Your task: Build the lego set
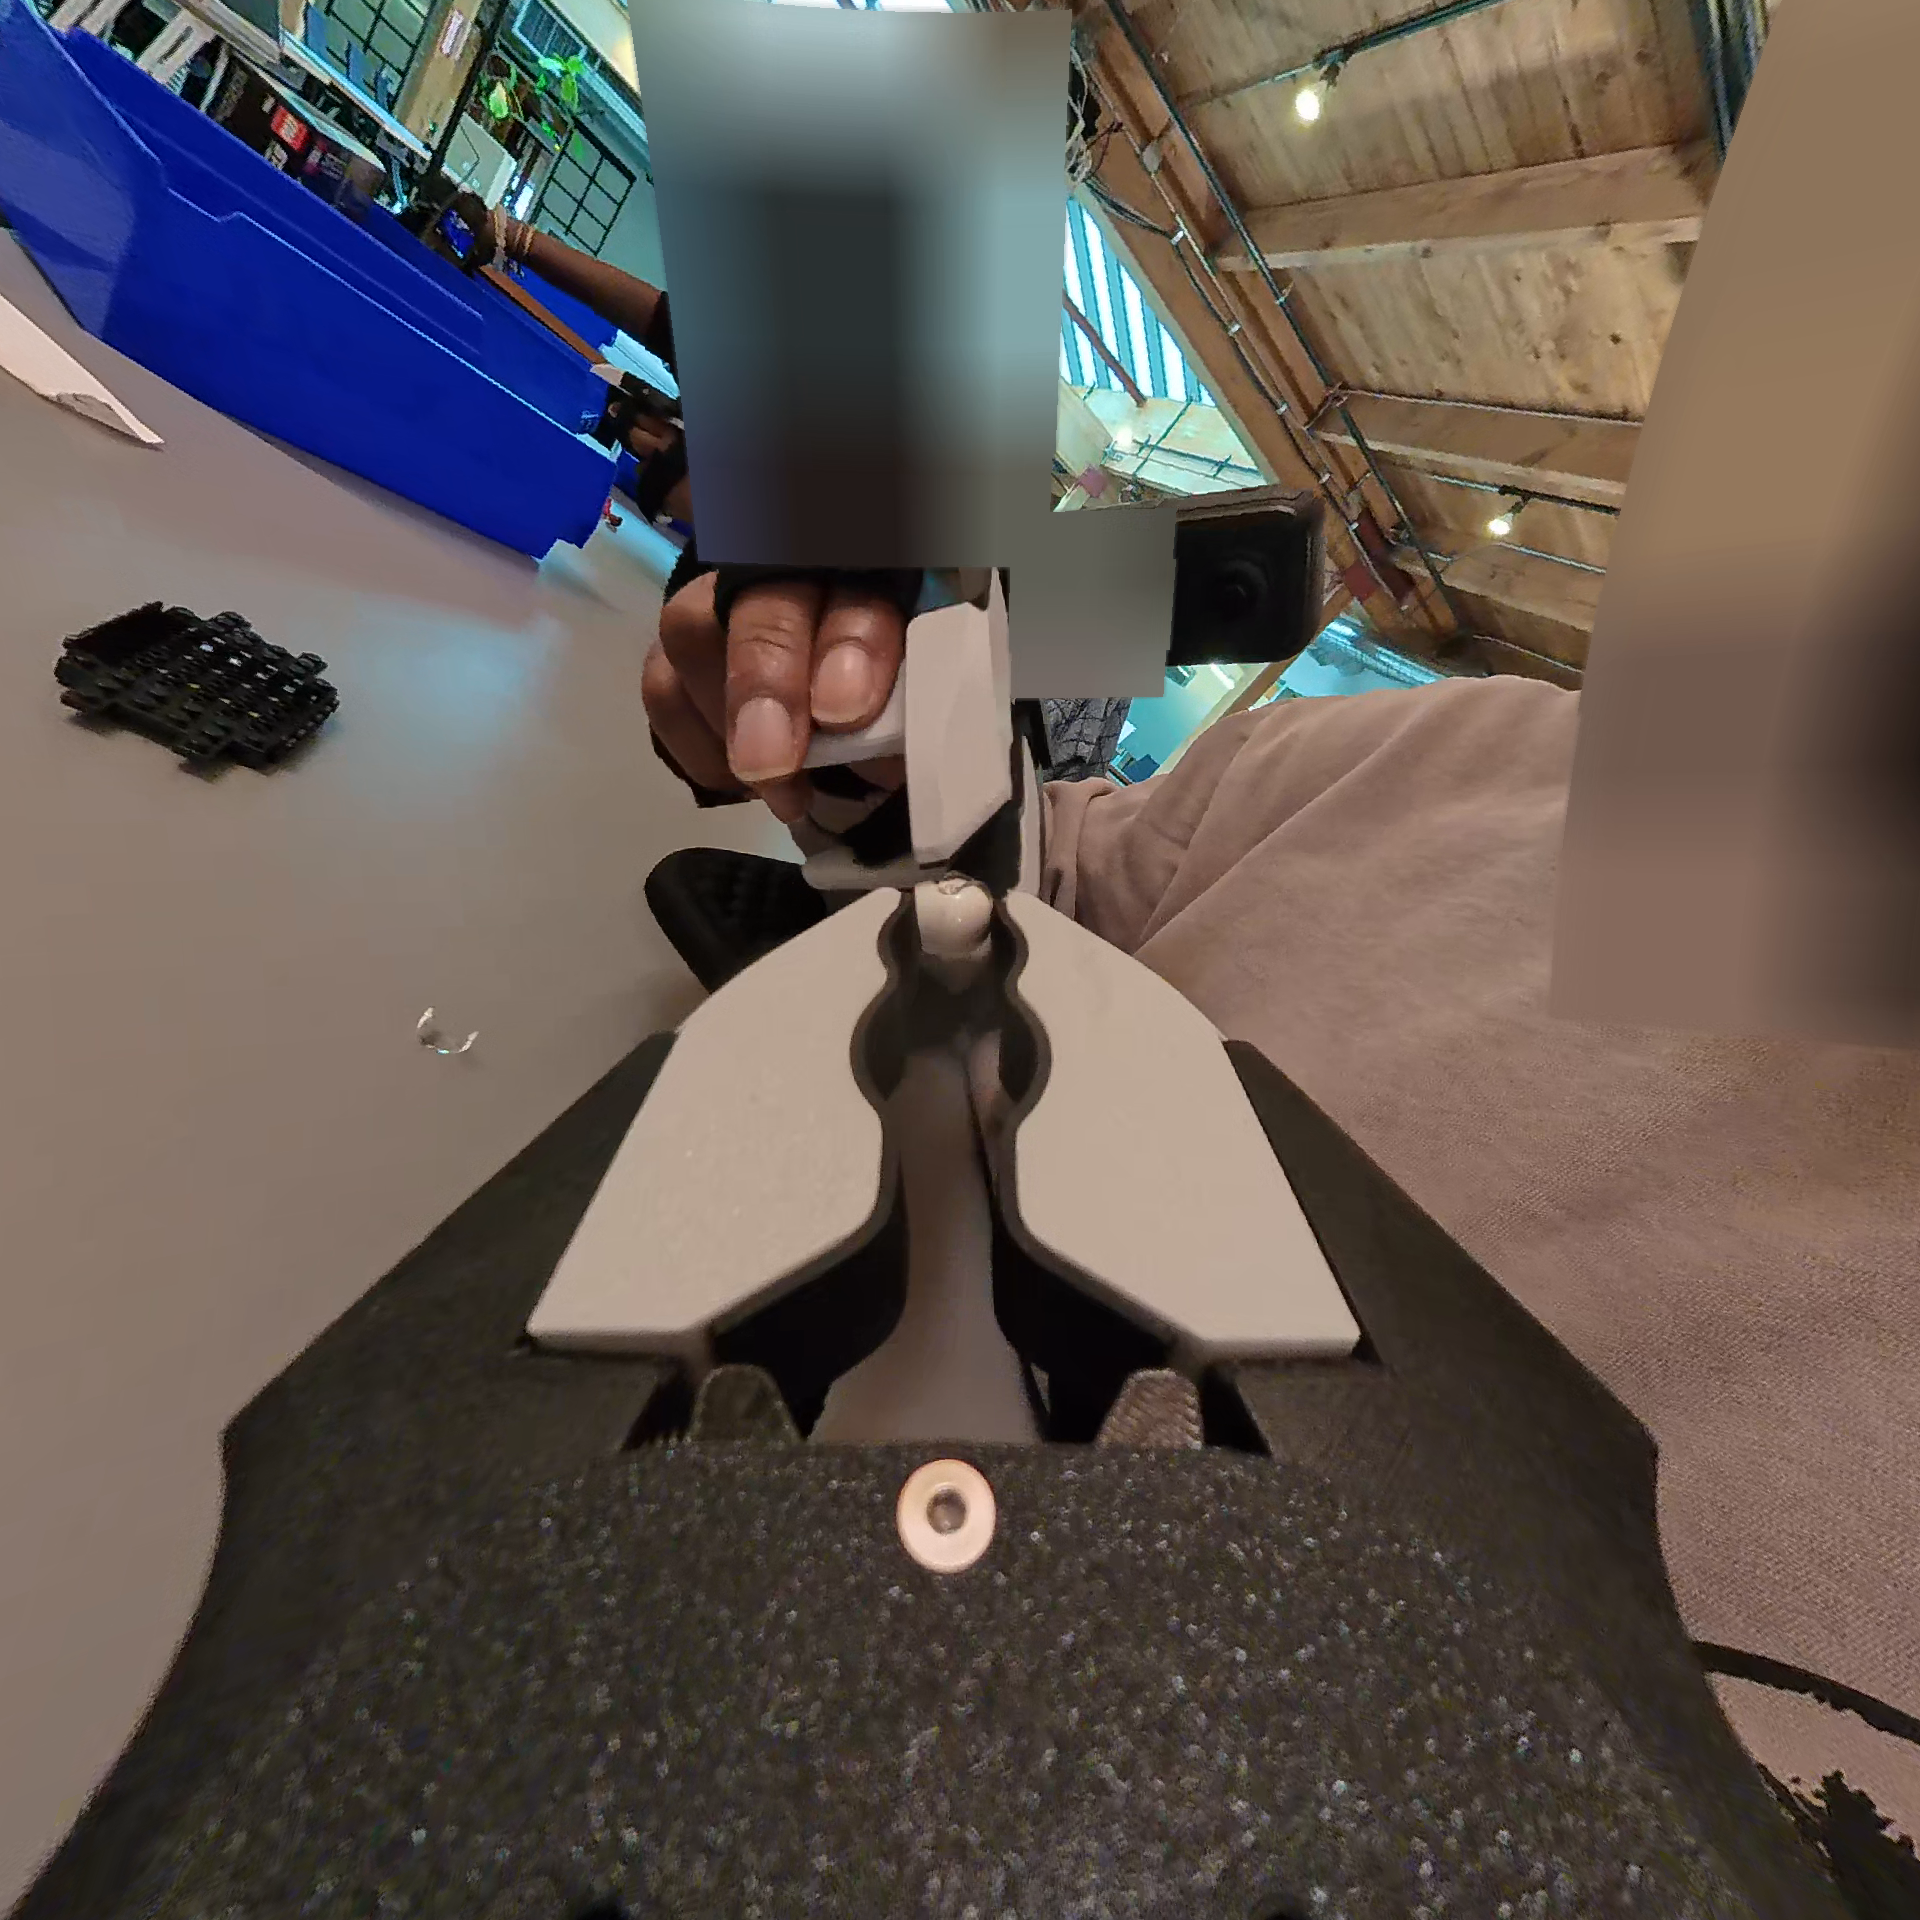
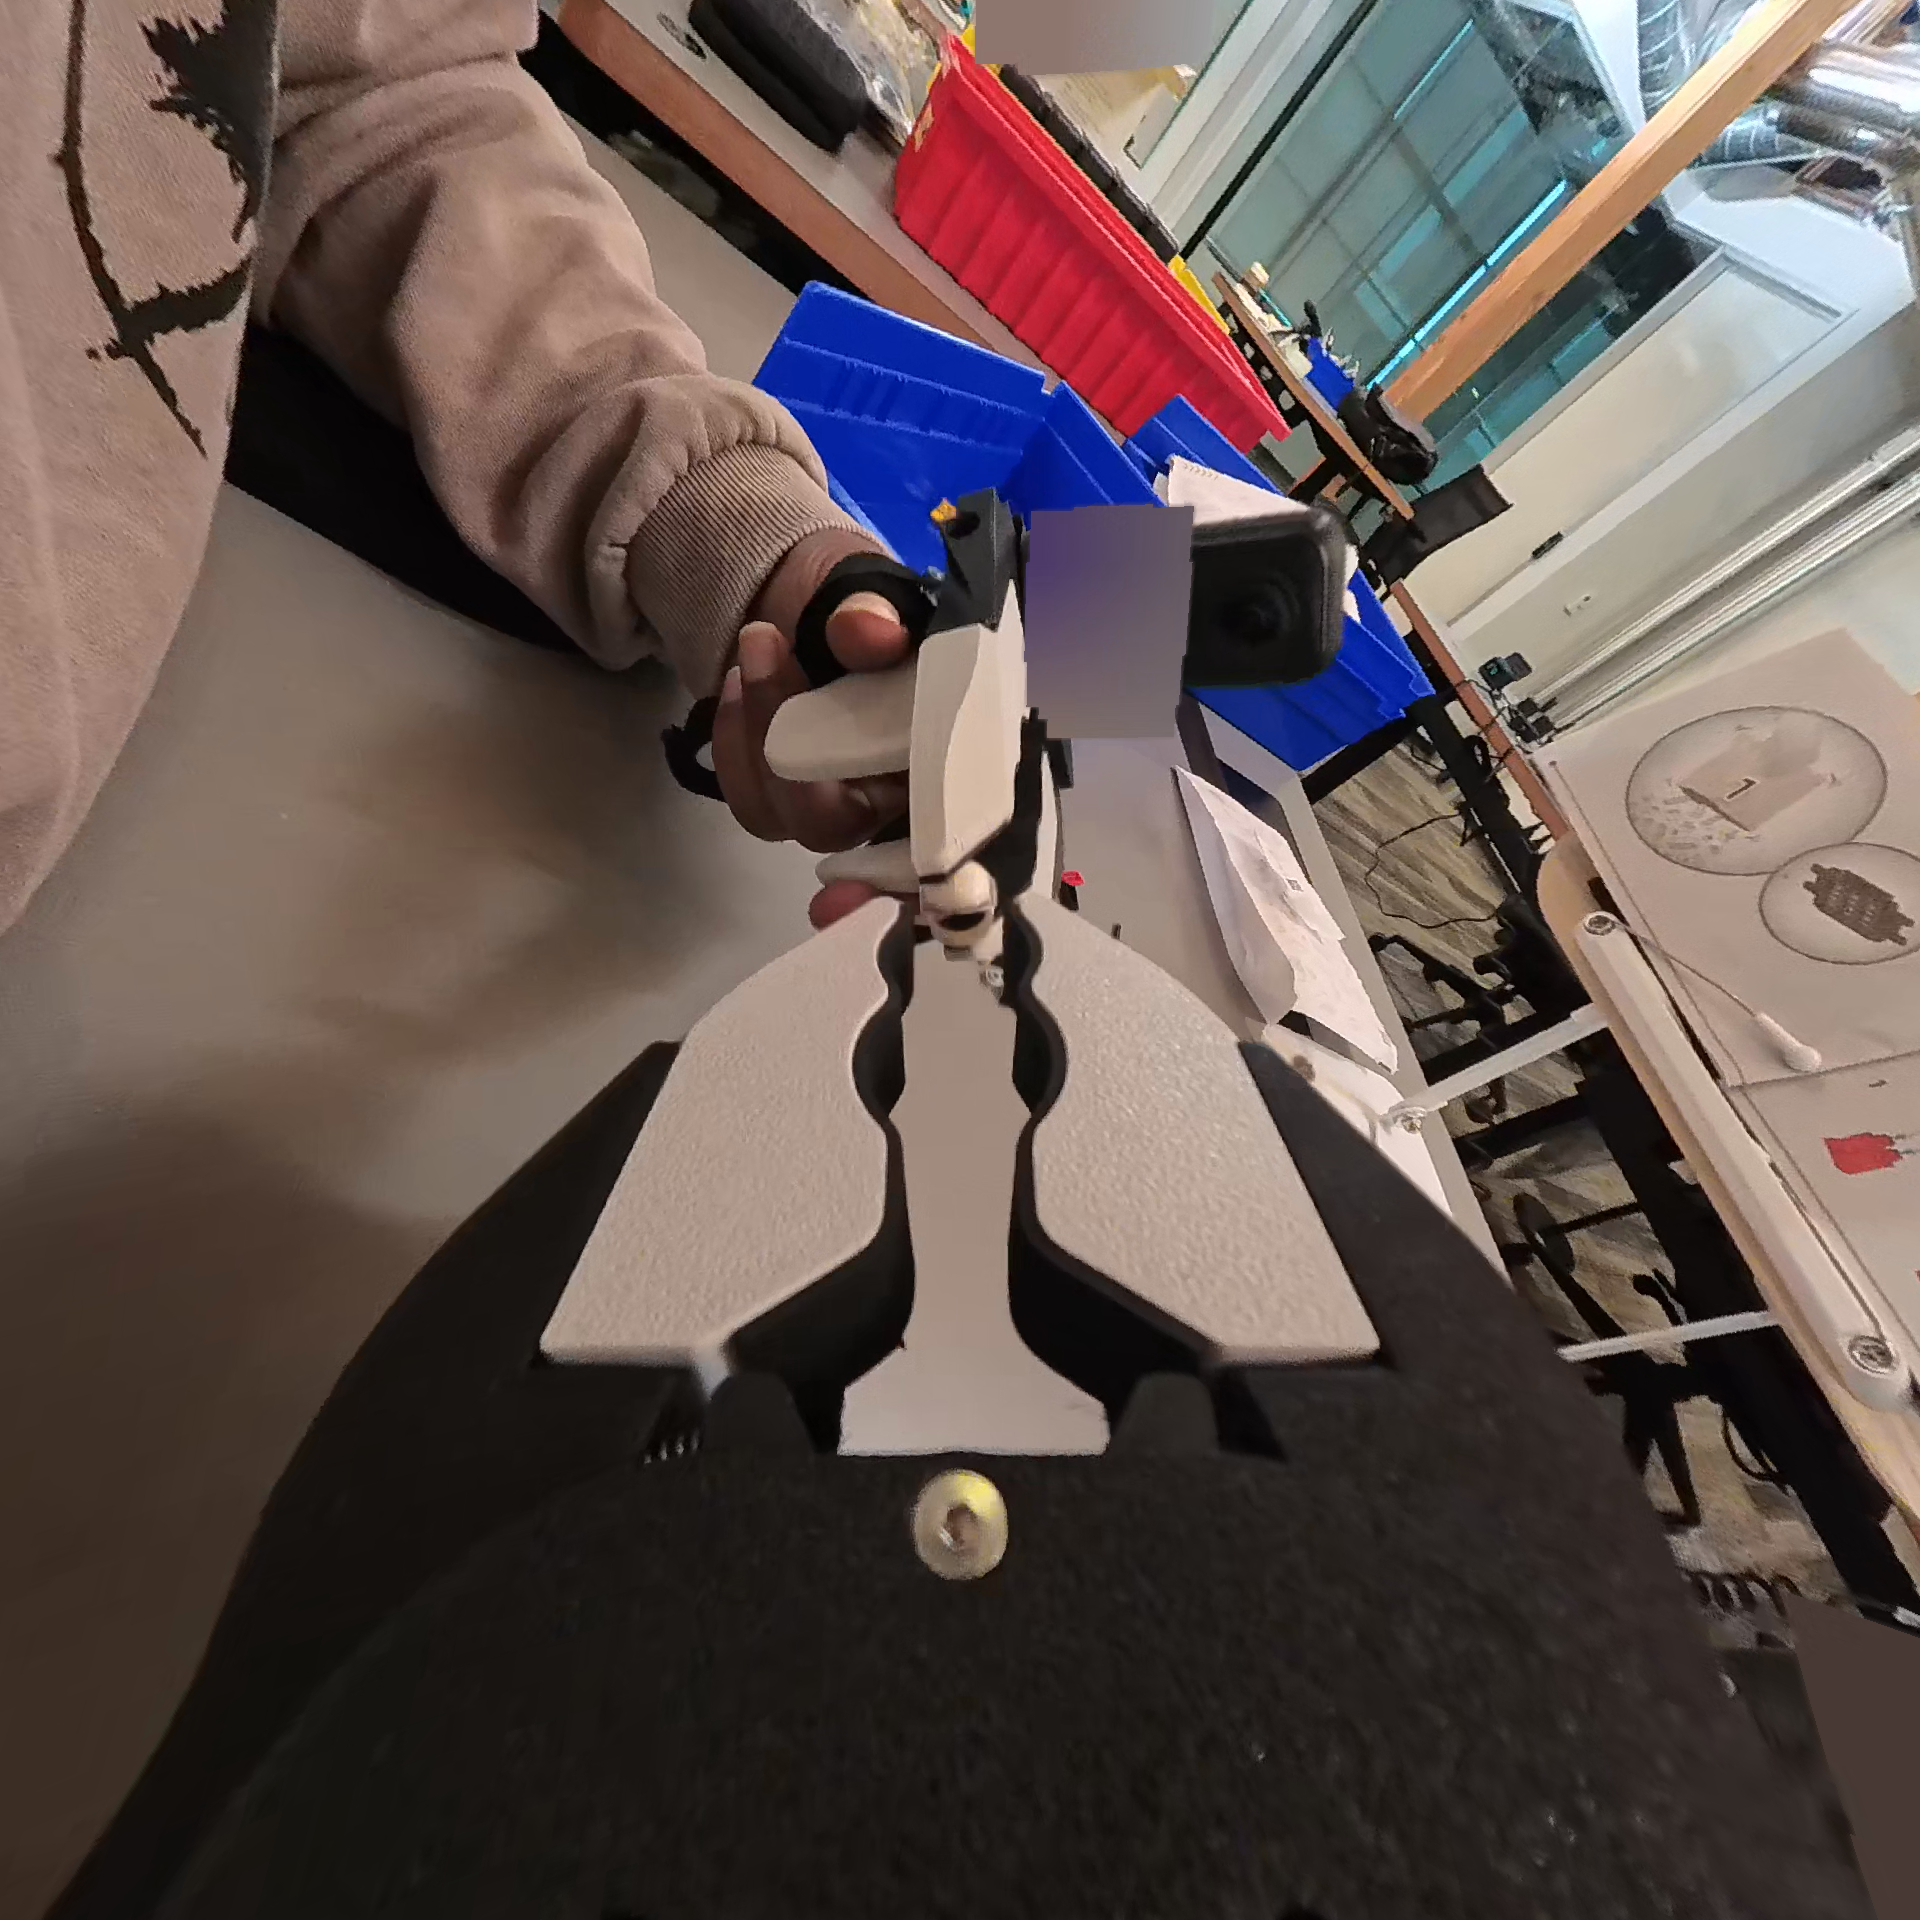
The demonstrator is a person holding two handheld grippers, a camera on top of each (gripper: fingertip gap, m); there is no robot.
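We see the black lego assembly [image 1: 197, 686] lying far left on the grey worktop [image 1: 312, 935], well apart from both tools. Left gripper [image 1: 951, 925] fingers pinch a small white piece [image 1: 954, 914]. Right gripper [image 2: 961, 925] fingers meet it tip to tip, pinching the same piece [image 2: 964, 902].

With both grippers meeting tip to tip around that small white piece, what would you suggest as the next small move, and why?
Probably ease the two grippers together along their shared line to seat the small white piece. The left gripper and the right gripper point at each other, both closed on it at their tips. The black lego assembly lies apart on the grey table, so this looks like an in-air join first.
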